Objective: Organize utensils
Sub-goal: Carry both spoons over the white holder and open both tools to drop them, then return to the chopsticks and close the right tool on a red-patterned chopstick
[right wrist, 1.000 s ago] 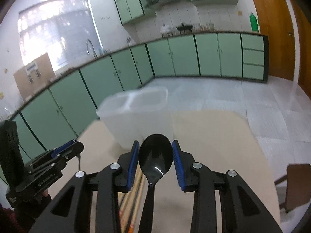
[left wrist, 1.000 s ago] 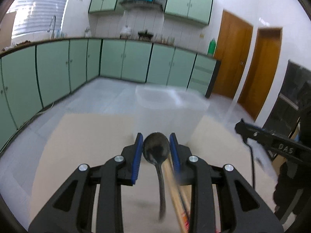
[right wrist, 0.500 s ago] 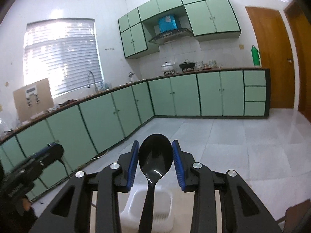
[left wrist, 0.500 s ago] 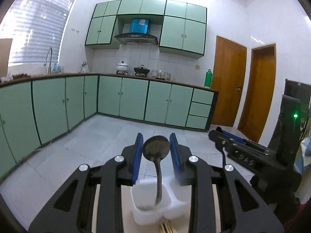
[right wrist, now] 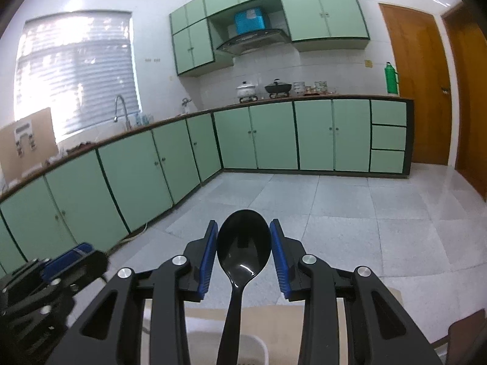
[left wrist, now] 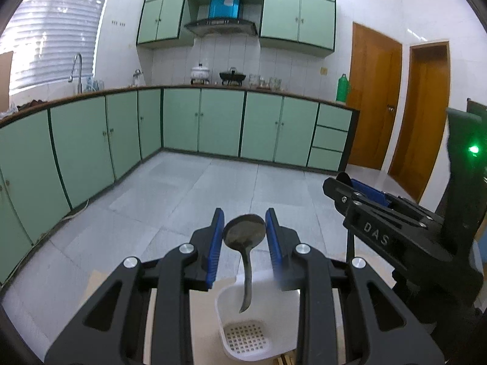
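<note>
A dull metal spoon hangs bowl-up, clamped in the left gripper, its handle dipping into the white holder. A glossy black plastic spoon sits between the right gripper's blue pads, which have just eased apart; whether they press it I cannot tell. Bare table lies beyond the holder

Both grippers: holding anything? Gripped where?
Left gripper: dull metal spoon, pinched at the bowl's edges, handle hanging over the white perforated holder. Right gripper: glossy black plastic spoon, bowl between the pads; contact unclear.
</note>
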Demonstrator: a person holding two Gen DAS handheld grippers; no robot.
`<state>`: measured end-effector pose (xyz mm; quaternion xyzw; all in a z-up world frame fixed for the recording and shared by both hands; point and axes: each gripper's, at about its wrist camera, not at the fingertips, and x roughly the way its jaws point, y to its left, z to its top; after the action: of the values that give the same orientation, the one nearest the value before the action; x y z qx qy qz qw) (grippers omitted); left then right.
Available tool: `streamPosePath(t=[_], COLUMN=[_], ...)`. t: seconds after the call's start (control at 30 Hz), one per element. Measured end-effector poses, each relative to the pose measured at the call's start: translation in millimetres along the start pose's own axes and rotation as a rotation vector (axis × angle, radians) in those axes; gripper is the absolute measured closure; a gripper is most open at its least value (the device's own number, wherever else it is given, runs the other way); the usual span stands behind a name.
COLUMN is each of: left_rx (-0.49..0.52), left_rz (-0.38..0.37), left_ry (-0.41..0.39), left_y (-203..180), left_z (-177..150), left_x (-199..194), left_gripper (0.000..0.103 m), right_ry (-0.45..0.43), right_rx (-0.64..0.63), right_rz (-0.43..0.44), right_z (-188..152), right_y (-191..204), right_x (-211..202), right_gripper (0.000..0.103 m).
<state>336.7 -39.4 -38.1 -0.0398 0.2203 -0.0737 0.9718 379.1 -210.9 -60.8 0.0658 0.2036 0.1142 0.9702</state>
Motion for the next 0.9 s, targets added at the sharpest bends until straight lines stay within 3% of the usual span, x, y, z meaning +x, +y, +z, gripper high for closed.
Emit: streamPosePath(t=[0.03,0.07,0.27,0.4,0.6,0.77,0.9], left_rx=[-0.015,-0.023,-0.031,0.001,-0.01,0.024,0.017], left_rz=[-0.003,-0.003,-0.006,-0.004,-0.033,-0.035,-0.01], left_ry=[0.001,-0.006,-0.078,-0.07,0.074,0.261,0.356], left_y=[3,6,20,16,1,-15,-8], left_z=[-2,-4,-9,-28,-108,-187,-224], left_x=[-2,-6,-51,-89,-139,-159,-172], left_gripper=[0.075,0.075,0.068,0.052,0.039,0.037,0.037], right_ry=[0.012,0.014,-0.002,0.014,0.128,0.272,0.369], right_rx=[0.006,0.015,0.079,0.062,0.059,0.046,-0.014], right_rz=[-0.001,-0.005,0.002,0.007,0.028,0.002,0.022], right_z=[-1,-2,-6,-23,-102,-186,-228], right_y=[-2,-5,-29,-37,-34,-22,-3], right_x=[-1,-5,-50,-103,-178,-217,-233], right_gripper=[0.06,0.046,0.045,0.044,0.037,0.037,0.04])
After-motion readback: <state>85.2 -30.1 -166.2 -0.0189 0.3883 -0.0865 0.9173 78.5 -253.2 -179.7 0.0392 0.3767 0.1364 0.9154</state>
